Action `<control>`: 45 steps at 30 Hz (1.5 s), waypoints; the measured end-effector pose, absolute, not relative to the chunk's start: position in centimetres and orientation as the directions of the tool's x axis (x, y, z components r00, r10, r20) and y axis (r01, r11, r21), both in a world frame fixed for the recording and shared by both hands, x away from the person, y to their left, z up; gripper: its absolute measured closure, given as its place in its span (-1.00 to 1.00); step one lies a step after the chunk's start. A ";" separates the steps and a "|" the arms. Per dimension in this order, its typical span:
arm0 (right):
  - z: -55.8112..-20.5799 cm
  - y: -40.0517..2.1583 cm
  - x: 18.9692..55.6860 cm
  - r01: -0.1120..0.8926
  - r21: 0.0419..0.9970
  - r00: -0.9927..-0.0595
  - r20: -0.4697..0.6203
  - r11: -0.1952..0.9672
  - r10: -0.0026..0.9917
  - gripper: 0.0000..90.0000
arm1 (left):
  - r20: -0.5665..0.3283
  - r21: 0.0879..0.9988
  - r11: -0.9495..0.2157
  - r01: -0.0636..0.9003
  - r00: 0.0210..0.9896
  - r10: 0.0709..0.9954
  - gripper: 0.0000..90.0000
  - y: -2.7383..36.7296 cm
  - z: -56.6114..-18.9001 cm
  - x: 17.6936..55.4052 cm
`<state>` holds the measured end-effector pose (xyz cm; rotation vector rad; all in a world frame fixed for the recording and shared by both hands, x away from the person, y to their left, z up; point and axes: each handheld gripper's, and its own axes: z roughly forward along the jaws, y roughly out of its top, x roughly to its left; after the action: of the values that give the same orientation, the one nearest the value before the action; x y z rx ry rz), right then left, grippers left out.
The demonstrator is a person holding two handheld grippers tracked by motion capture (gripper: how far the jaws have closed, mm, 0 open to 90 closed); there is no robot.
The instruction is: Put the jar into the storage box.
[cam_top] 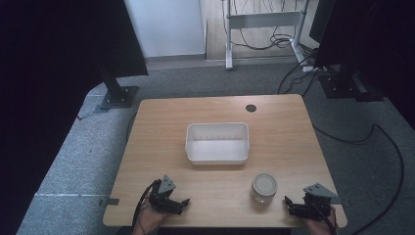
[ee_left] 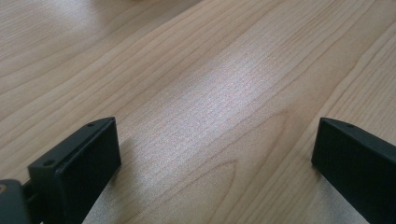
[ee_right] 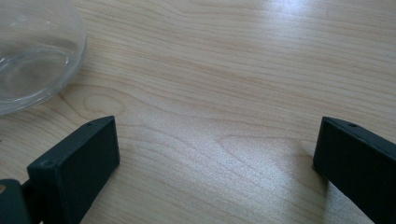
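Your left gripper (cam_top: 185,201) rests low at the near edge of the table (cam_top: 156,117), well to the left of the glass jar (cam_top: 264,188) and nearer you than the white bin (cam_top: 217,143). In the left gripper view its jaws stand wide apart over bare wood grain, nothing between them.

The bin sits at the table's centre, just beyond the jar and slightly to its left. Its long axis runs left to right across the table, its open side up.

The jar stands upright, its pale lid facing up, so its axis is vertical.

Your right gripper (cam_top: 288,200) lies just right of the jar, near it but not touching, its tips towards the jar. In the right gripper view the jaws are likewise spread wide, with the jar's curved wall (ee_right: 32,56) at the upper left, outside the gap.
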<state>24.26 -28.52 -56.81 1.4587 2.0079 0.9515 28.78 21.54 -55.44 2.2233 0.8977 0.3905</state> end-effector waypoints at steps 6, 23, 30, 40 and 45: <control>-56.8 -28.5 24.3 0.615 0.765 -0.318 0.019 0.191 0.948 -1.00 | 0.016 0.703 -0.516 0.490 0.714 0.700 -0.98 21.6 -55.4 28.8; -56.8 -28.5 24.2 0.615 0.765 -0.320 0.019 0.192 0.947 -1.00 | 0.021 0.719 -0.498 0.485 0.701 0.713 -0.84 21.0 -55.0 28.8; -56.8 -28.6 24.2 0.615 0.765 -0.320 0.019 0.192 0.947 -1.00 | 0.015 0.734 -0.498 0.462 0.722 0.692 -0.84 19.7 -54.3 29.0; -56.8 -28.6 24.2 0.614 0.765 -0.321 0.019 0.193 0.947 -1.00 | 0.017 0.745 -0.508 0.433 0.748 0.663 -0.85 18.1 -53.6 29.1; -56.8 -28.6 24.2 0.615 0.765 -0.321 0.019 0.193 0.947 -1.00 | 0.005 0.755 -0.499 0.425 0.758 0.652 -0.85 17.5 -53.2 29.2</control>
<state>24.24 -28.56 -56.80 1.4560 2.0112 0.9529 29.17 17.51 -53.22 2.1708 0.8027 0.3724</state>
